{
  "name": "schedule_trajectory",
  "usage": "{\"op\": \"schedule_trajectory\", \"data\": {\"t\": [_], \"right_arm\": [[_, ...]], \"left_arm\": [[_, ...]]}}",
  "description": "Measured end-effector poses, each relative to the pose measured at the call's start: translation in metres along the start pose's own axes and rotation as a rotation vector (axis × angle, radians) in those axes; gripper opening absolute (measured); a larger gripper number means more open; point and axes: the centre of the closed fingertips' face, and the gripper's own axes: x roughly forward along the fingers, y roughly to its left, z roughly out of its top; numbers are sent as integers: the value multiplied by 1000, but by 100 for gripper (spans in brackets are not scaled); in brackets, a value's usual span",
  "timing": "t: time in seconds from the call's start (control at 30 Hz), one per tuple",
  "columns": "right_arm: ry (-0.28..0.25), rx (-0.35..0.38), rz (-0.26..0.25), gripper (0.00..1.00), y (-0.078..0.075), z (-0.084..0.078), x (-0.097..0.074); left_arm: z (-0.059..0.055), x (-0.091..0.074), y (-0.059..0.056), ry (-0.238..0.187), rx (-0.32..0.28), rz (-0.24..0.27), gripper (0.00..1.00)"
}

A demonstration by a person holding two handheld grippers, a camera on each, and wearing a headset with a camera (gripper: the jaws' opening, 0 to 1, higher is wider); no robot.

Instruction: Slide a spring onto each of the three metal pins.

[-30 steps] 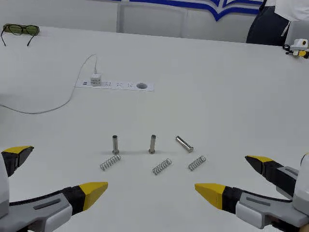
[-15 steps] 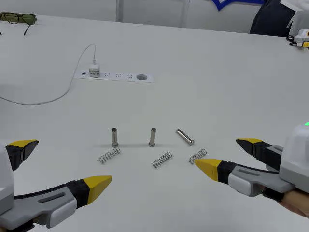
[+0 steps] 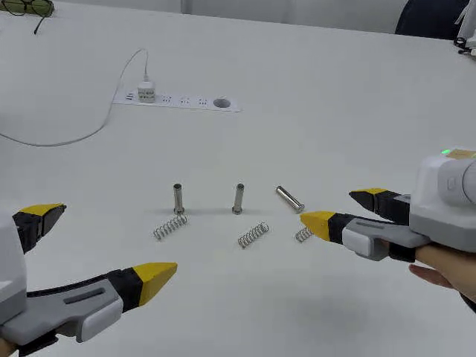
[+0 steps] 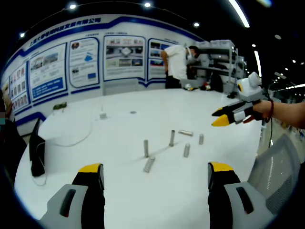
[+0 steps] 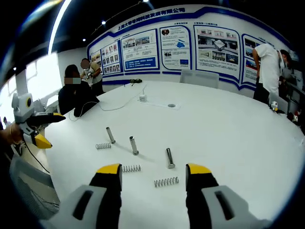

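One spring (image 3: 303, 235) lies just beside the right gripper's (image 3: 342, 210) nearer tip, close to the fallen pin (image 3: 288, 198). The other springs (image 3: 253, 235) and two upright pins (image 3: 238, 199) sit ahead of the left gripper (image 3: 102, 241). Both grippers gape wide, holding nothing.

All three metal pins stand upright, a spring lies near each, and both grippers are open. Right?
Not all three: the left pin and the middle pin stand upright, but the right pin lies on its side, as the head view shows. A spring does lie near each, and the left gripper and right gripper are open.
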Motion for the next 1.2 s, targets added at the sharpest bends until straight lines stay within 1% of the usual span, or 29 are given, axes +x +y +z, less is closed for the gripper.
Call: {"op": "schedule_trajectory", "data": {"t": [0.37,0.5,0.63,0.73,0.83,1.03,1.2], "right_arm": [[56,-39,16,47,-9,-3,27],[79,-58,26,43,-9,-5,37],[102,-46,40,39,-7,-6,47],[128,-70,40,38,-9,-8,56],[137,-74,46,37,-10,-7,63],[156,-78,42,33,-16,-8,76],[172,-71,42,31,-20,-10,88]], "left_arm": [[-2,9,-3,6,13,-23,91],[-4,12,-5,8,12,-33,91],[-6,14,-6,12,16,-39,90],[-8,16,-6,14,10,-46,90],[-8,18,-6,13,7,-49,90],[-11,22,-7,18,0,-55,89],[-11,25,-8,18,2,-64,88]]}}
